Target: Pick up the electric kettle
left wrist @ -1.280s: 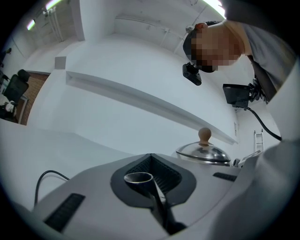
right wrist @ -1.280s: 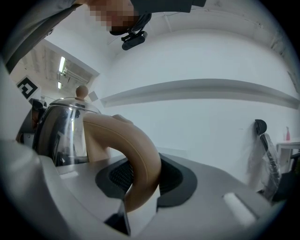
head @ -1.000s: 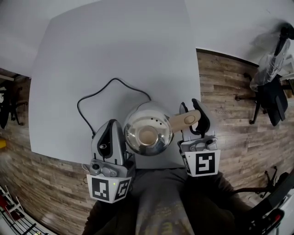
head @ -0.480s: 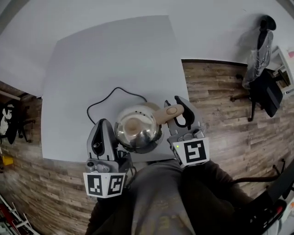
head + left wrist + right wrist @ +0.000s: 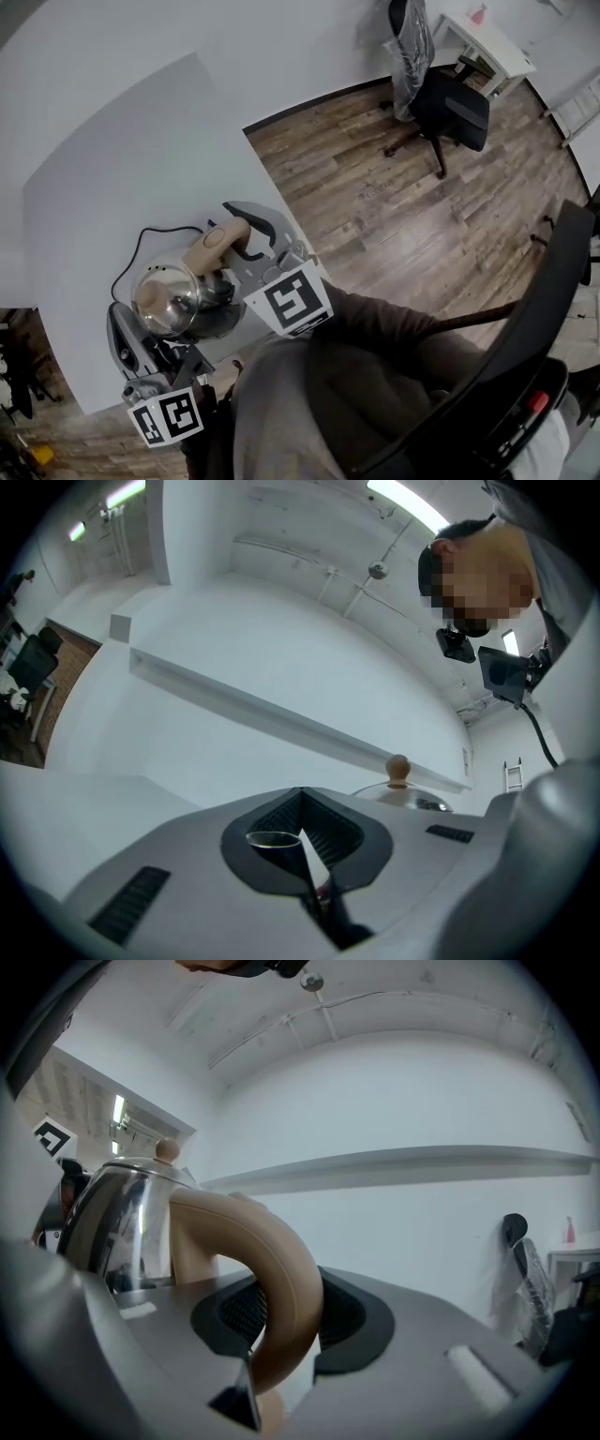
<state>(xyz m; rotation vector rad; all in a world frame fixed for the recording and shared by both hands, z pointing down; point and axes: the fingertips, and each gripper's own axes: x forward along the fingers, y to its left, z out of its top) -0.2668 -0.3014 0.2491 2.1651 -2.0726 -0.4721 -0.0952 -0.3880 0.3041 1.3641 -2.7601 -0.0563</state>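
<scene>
Kettle (image 5: 169,298) hangs seemingly lifted near the surface's (image 5: 112,187) six-o'clock edge, right tongs (image 5: 240,242) clamping its handle (image 5: 214,246) to carry it, closed empty left tongs (image 5: 127,333) at its seven o'clock, probably steadying.

One kettle (image 5: 173,300), one cord (image 5: 139,239), one table (image 5: 112,169), one office chair (image 5: 450,108), two tools (image 5: 240,234) (image 5: 120,326)

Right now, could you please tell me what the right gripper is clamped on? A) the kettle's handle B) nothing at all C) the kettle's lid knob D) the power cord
A: the right gripper has its jaws pressed on either side of the tan curved handle of the kettle.
</scene>
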